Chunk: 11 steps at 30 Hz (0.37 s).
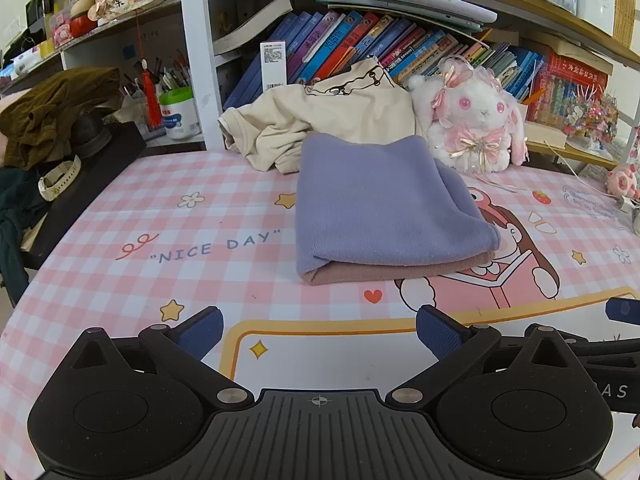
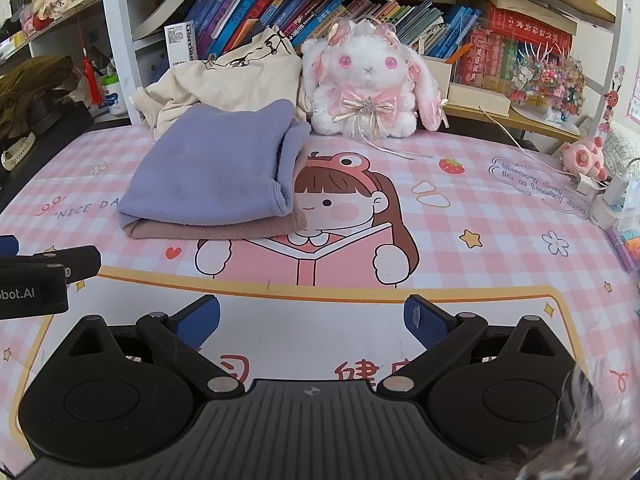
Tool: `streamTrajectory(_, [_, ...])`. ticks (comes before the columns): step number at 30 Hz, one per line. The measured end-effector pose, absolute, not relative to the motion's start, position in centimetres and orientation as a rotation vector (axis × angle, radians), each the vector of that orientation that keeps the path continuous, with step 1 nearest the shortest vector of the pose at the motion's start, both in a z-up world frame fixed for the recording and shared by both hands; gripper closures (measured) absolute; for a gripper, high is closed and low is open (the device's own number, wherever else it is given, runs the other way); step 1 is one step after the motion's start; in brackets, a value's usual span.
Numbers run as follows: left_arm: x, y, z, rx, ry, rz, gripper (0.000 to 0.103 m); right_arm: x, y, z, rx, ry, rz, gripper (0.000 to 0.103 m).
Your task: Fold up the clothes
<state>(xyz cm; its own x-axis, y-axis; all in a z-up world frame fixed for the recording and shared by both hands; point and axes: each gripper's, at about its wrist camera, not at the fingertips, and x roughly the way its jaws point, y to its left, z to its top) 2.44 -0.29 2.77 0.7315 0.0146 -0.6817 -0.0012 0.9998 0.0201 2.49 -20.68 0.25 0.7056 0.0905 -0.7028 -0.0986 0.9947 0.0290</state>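
A folded lavender garment (image 1: 380, 204) lies on top of a folded dusty-pink garment (image 1: 400, 272) on the pink checked table mat (image 1: 160, 220). Both show in the right wrist view, lavender (image 2: 216, 168) over pink (image 2: 216, 230). An unfolded cream shirt (image 1: 320, 120) is heaped behind them against the books; it also shows in the right wrist view (image 2: 224, 80). My left gripper (image 1: 320, 330) is open and empty, low over the mat in front of the stack. My right gripper (image 2: 312, 320) is open and empty, to the right of the left one.
A white plush rabbit (image 2: 368, 84) sits behind the stack on the right. Bookshelves (image 1: 360, 40) line the back. An olive garment (image 1: 56, 112) lies on a black stand at the left. Cables and chargers (image 2: 600, 192) and a small pink toy (image 2: 582, 158) sit at the right edge.
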Motion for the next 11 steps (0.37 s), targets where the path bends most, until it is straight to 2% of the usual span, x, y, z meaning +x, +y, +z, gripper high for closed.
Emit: streamTrajectory(11, [2.48,-0.39,2.70,0.032,0.743,0.010,0.000,2.69,-20.72,0.08,-0.011,0.787,0.104,0.003])
